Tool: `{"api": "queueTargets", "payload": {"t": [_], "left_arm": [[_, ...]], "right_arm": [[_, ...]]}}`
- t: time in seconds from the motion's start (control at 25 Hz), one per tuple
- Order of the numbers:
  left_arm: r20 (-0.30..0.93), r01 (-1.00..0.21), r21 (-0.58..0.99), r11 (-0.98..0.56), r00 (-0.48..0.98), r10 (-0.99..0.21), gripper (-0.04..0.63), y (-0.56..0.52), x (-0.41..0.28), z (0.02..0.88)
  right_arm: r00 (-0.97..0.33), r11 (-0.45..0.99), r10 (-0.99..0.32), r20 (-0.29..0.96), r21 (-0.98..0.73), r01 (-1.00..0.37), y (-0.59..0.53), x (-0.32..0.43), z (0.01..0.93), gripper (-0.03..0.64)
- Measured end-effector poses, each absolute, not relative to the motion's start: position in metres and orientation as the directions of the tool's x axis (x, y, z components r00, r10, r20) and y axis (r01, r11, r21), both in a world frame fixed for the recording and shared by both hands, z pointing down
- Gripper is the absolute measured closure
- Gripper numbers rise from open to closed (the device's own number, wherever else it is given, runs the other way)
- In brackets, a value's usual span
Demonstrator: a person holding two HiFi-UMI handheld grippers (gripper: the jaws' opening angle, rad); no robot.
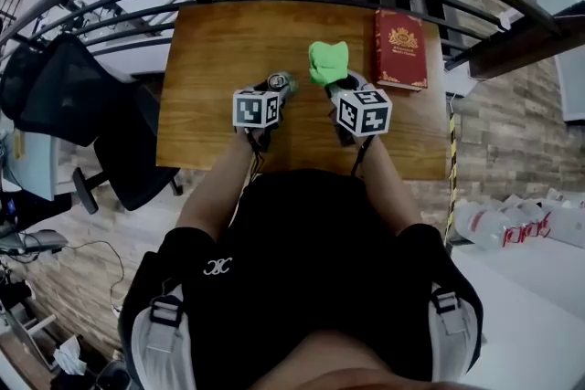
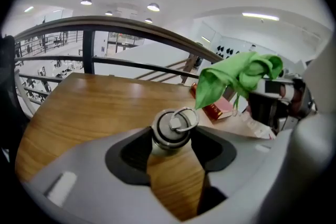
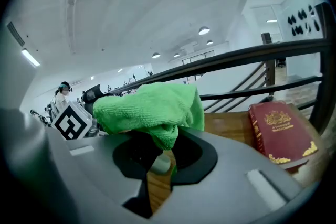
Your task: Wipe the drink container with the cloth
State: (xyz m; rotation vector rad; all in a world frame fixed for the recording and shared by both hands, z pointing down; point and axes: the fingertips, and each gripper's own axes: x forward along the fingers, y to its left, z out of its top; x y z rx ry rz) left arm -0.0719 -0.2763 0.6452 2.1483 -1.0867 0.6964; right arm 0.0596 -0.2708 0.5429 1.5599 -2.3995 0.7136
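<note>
l gripper [image 1: 271, 94] is clamped on the drink container [image 2: 170, 131], pads on both sides of the metal body just under the ring cap, jaws standing fairly wide bc the body is wide. container sits left of the red book [image 1: 399, 48], over the middle of the tabletop [image 1: 210, 87]. r gripper [image 1: 336, 87] is pinched narrow on the green cloth [image 3: 149, 107], which hangs between container and book and looks apart from the container, no contact yet afaict.

risks as i see them:
- round smooth metal in two pads: if i push the cloth hard from the book side, the container could twist or slide out of the grip.
- cloth is held by a bunched bit only; dragging it could pull it free, or a loose flap could snag the ring on the cap.
- both grippers are close together left of the book, so a careless swipe could knock them into each other.

hard to tell:
- container's lower body and base are hidden behind the l gripper, so idk if it rests on the tabletop or is lifted.
- r gripper's pads are mostly buried under cloth, so how deep the pinch goes is unclear.
- head view shows the container tiny, so its tilt is unclear.
</note>
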Motion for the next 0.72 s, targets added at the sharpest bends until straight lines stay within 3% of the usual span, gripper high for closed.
{"api": "queueTargets", "payload": {"t": [0.32,0.72], "left_arm": [[0.695,-0.83,0.192,-0.524,0.492,-0.524,0.313,-0.287,-0.051,0.643],[0.664,-0.824,0.059,-0.563,0.453,-0.595,0.313,-0.291,-0.043,0.631]], "right_arm": [[-0.334,0.278,-0.884,0.327,-0.208,-0.938,-0.249,0.101,0.496,0.569],[-0.323,0.277,-0.9,0.294,-0.188,-0.942,-0.238,0.114,0.473,0.569]]}}
